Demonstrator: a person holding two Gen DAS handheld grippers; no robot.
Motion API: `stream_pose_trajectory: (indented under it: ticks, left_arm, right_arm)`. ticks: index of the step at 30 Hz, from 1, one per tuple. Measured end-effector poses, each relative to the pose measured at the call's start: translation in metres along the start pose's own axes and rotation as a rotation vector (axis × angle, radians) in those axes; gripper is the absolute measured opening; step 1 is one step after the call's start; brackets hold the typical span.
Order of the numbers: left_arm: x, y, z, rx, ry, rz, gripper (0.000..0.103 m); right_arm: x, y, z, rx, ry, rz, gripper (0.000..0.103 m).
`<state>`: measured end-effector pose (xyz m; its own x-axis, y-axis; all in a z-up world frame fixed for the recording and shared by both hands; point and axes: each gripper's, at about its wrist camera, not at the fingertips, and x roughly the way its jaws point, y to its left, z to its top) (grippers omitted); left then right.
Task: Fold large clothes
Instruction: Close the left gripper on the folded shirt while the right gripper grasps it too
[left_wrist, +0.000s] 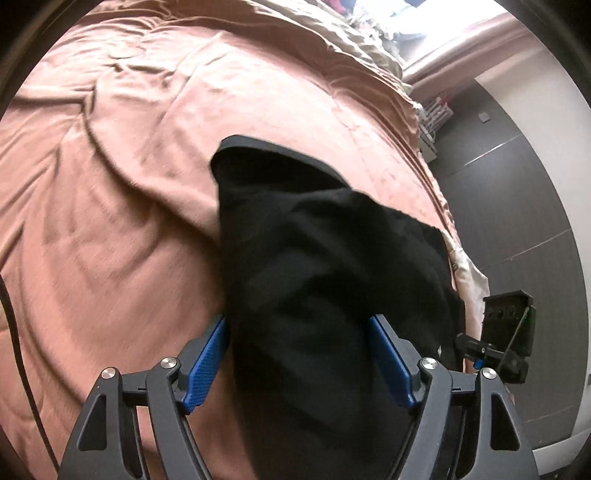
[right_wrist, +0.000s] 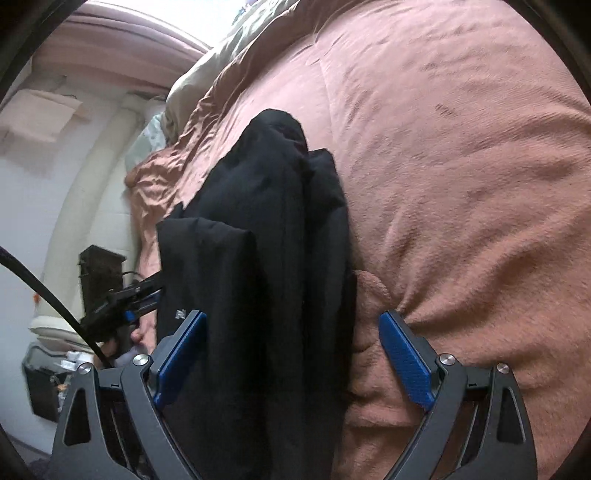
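Handling: black garment soft, limp, between both tools' fingers on the bed.
Left tool: spread.
Right tool: spread.
Hold: near edge.

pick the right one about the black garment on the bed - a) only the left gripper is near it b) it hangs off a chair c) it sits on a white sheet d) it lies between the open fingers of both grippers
d: the black garment lies on the pink bedspread, running between the spread blue pads of the left gripper and likewise between those of the right gripper.
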<state>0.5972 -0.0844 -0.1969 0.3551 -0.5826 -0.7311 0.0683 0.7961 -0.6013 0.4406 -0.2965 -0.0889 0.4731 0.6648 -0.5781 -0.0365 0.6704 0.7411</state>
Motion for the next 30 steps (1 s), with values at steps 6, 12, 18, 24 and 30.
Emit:
stream_pose_trajectory:
  ticks: [6,12,18,24,30]
  left_arm:
    - [0.013,-0.007,0.009,0.02,0.011,0.019,0.078]
    - [0.007,-0.004,0.003,0.013,0.014,0.006,0.077]
    - [-0.011,0.007,-0.019,-0.018,0.002,-0.003,0.065]
    - [-0.026,-0.005,-0.018,-0.017,-0.017,0.012,0.038]
    - [-0.053,-0.018,-0.024,-0.002,-0.084,-0.025,0.025]
  right_arm:
    - [0.027,-0.005,0.016,0.023,0.066,0.064,0.082]
    - [0.046,-0.003,0.029,0.019,0.065,0.068,0.063]
    - [0.05,0.004,0.028,0.007,0.031,0.12,0.021]
    - [0.035,0.039,0.018,-0.084,-0.023,0.105,0.015]
    - [0.026,0.066,0.002,-0.133,-0.068,0.11,0.014]
